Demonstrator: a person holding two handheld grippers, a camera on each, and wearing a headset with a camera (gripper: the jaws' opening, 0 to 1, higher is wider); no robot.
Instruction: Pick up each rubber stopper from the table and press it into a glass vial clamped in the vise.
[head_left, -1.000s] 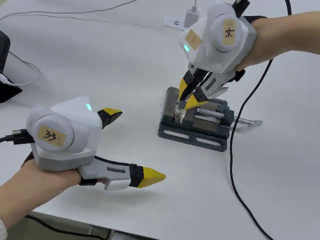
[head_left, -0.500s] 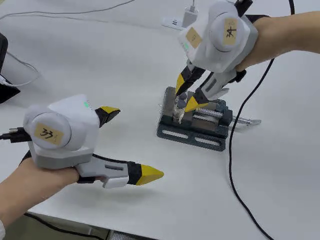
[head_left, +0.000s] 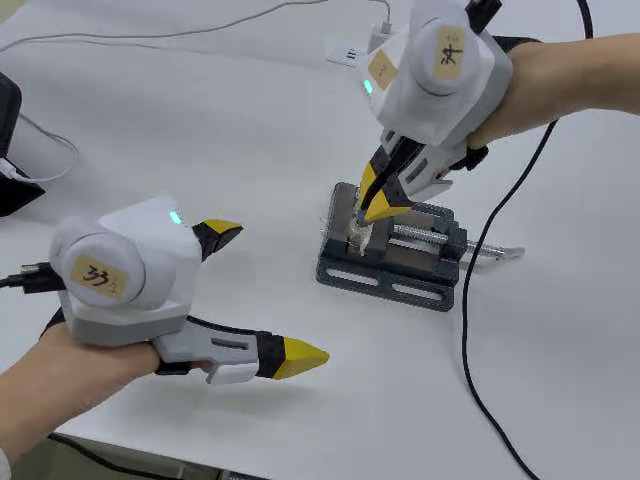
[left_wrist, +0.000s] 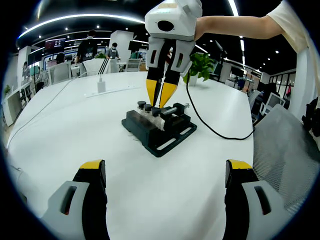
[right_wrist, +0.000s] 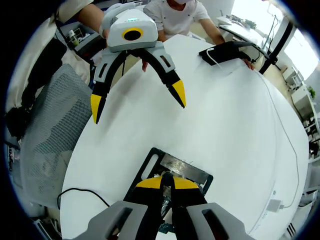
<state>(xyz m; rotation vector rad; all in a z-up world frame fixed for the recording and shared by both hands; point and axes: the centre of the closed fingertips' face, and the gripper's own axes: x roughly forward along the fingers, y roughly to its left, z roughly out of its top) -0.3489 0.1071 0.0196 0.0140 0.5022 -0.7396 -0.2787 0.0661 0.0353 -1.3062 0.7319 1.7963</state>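
My right gripper (head_left: 378, 200), spread above the vise (head_left: 400, 272) a moment ago, has narrowed almost shut atop the clamped vial (head_left: 358, 238), probably seating a stopper; my left gripper (head_left: 268, 290) gapes wide, well apart from the vise.

A white table (head_left: 200, 130) seen from above. A dark vise (head_left: 385, 272) stands right of centre. A black cable (head_left: 462, 340) curves past the vise's right side, toward the near edge. At the far edge lie a white charger (head_left: 348, 50) and a thin cable (head_left: 120, 37). A dark object (head_left: 12, 190) sits at the left edge.
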